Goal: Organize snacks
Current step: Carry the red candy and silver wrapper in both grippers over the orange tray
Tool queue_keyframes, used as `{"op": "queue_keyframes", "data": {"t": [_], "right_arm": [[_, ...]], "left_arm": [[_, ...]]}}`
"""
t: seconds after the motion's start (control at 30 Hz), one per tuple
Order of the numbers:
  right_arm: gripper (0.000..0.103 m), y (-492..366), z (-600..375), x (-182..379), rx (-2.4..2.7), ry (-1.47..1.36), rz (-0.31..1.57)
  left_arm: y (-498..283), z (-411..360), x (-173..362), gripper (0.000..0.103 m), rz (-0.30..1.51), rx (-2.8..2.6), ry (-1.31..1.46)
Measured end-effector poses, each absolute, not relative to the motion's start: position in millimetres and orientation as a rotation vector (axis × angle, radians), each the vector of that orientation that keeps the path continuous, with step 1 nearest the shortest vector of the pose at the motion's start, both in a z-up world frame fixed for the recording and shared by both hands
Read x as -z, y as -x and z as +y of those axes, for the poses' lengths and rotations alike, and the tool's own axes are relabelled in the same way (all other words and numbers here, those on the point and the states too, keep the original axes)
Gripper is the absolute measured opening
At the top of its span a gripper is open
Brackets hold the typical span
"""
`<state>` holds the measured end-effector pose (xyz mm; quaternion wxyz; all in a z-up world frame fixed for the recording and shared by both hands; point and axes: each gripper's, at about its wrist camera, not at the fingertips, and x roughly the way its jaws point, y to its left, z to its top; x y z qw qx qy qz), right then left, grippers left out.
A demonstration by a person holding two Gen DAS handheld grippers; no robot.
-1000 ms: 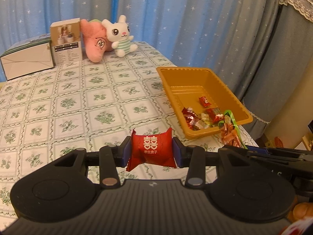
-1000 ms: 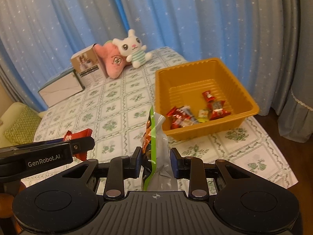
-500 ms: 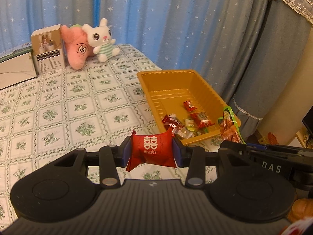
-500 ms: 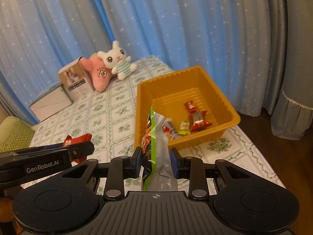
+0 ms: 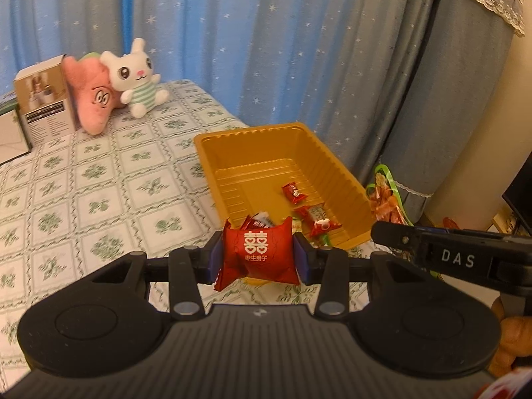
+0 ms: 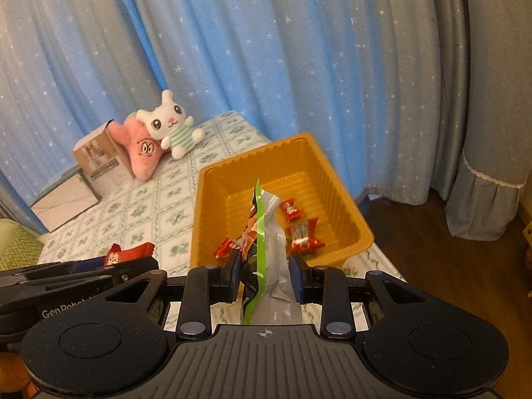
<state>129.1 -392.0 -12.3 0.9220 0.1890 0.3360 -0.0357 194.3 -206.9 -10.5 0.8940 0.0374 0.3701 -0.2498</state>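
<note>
The left gripper has its jaws squeezed on a puffy red candy pack, and the right gripper has its jaws squeezed on a green and silver snack bag standing on its edge. Past them, at about 1 o'clock on the flowery table, sits the yellow tray with a few red candies inside. Since a second ago both hands have come closer to the tray, so it looks bigger and more in the middle.
</note>
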Motion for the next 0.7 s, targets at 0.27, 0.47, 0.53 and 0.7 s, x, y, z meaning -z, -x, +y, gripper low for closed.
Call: {"op": "queue_keyframes", "data": {"t": [0.27, 0.47, 0.53, 0.7], "right_arm": [[0.031, -156, -405, 12, 0.067, -0.367, 0.688], [0.031, -180, -413, 16, 0.051, -0.343, 0.695], [0.031, -190, -415, 18, 0.043, -0.322, 0.696], [0.031, -214, -422, 23, 0.036, -0.286, 0.713]], "left_arm": [[-221, -222, 13, 0.040, 0.771, 0.543, -0.072], [-244, -232, 18, 0.040, 0.787, 0.551, -0.063], [-253, -236, 21, 0.040, 0.794, 0.550, -0.058], [-273, -245, 25, 0.040, 0.802, 0.550, -0.051]]}}
